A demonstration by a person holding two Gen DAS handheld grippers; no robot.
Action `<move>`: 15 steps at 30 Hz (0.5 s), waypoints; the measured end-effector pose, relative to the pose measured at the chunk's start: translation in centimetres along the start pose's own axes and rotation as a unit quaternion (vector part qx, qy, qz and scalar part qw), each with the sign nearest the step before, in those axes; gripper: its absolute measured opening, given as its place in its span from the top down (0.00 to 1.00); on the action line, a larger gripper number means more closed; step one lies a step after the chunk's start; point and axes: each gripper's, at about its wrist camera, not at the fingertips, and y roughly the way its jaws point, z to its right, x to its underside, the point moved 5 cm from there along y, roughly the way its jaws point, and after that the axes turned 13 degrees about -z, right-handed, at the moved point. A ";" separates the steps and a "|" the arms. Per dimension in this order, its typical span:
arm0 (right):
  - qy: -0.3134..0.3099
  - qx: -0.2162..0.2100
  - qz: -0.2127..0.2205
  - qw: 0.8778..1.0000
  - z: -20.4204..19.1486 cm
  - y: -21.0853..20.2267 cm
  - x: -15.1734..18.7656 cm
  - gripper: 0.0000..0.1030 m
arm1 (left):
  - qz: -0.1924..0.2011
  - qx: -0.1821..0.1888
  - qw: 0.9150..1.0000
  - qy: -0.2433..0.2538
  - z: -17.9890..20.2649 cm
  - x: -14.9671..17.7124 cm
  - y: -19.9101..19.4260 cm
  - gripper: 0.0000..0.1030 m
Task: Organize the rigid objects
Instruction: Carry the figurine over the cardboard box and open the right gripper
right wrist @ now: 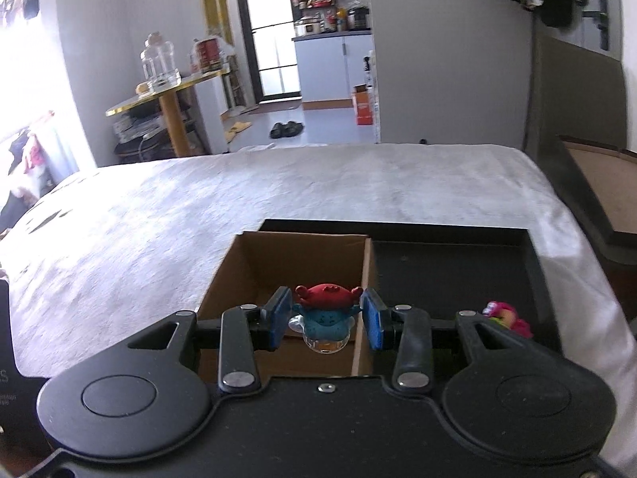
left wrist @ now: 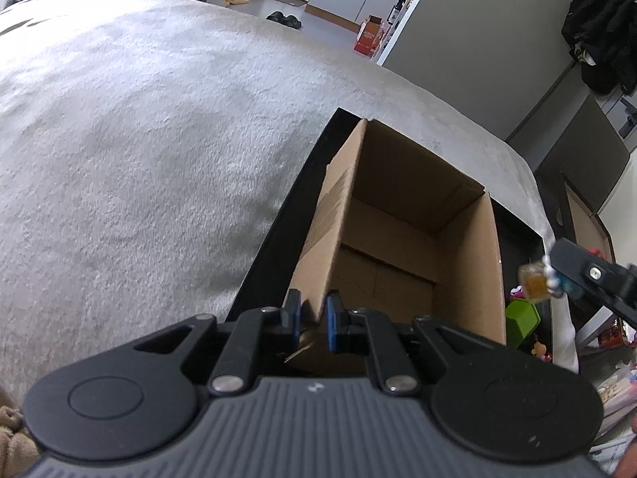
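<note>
Holding a small toy figure (right wrist: 325, 320) in the right gripper (right wrist: 327, 318), above the near end of the open cardboard box (right wrist: 302, 255)

Left gripper (left wrist: 312, 318) pinches the box's near wall, jaws closed on the cardboard. Box sits in a black tray (right wrist: 450, 271) on the grey bedspread (right wrist: 278, 183); pink toy (right wrist: 507, 316) lies in the tray at right

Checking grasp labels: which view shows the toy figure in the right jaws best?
Right wrist: the toy figure sits centred between the pads, red top and blue body clear. Left wrist catches only its clear base at the frame edge.
</note>
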 end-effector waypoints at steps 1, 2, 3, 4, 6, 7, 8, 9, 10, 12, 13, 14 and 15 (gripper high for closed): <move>-0.002 -0.003 -0.003 1.000 -0.3 0.3 -0.2 0.62 | -0.001 0.002 1.000 -0.003 -0.1 -0.1 0.0 0.89; -0.003 -0.004 -0.004 1.000 -0.6 0.5 -0.3 0.62 | -0.003 0.003 1.000 -0.005 -0.2 -0.1 0.1 0.89; -0.005 -0.006 -0.007 1.000 -0.8 0.8 -0.4 0.62 | -0.004 0.005 1.000 -0.007 -0.2 -0.2 0.1 0.89; -0.007 -0.008 -0.010 1.000 -1.0 1.0 -0.6 0.62 | -0.005 0.006 1.000 -0.009 -0.3 -0.2 0.1 0.89; -0.010 -0.014 -0.017 1.000 -1.3 1.6 -1.0 0.62 | -0.006 0.008 1.000 -0.013 -0.4 -0.2 0.1 0.89; -0.014 -0.016 -0.021 1.000 -1.5 1.9 -1.1 0.62 | -0.007 0.009 1.000 -0.014 -0.4 -0.2 0.1 0.89; -0.018 -0.018 -0.026 0.999 -1.7 2.2 -1.3 0.62 | -0.007 0.010 1.000 -0.016 -0.5 -0.3 0.1 0.89; -0.022 -0.019 -0.029 0.999 -1.9 2.4 -1.4 0.62 | -0.008 0.011 1.000 -0.018 -0.5 -0.3 0.1 0.89; -0.028 -0.020 -0.033 0.999 -2.1 2.7 -1.7 0.62 | -0.008 0.012 1.000 -0.020 -0.6 -0.3 0.1 0.89; -0.038 -0.023 -0.036 0.998 -2.5 3.1 -2.0 0.62 | -0.009 0.014 1.000 -0.024 -0.7 -0.4 0.1 0.89; -0.042 -0.024 -0.037 0.998 -2.8 3.3 -2.2 0.62 | -0.009 0.014 1.000 -0.025 -0.7 -0.4 0.1 0.89; -0.046 -0.026 -0.038 0.998 -3.1 3.5 -2.4 0.62 | -0.009 0.015 1.000 -0.026 -0.7 -0.5 0.1 0.89; -0.050 -0.027 -0.038 0.998 -3.3 3.6 -2.6 0.62 | -0.009 0.016 0.999 -0.027 -0.8 -0.5 0.1 0.89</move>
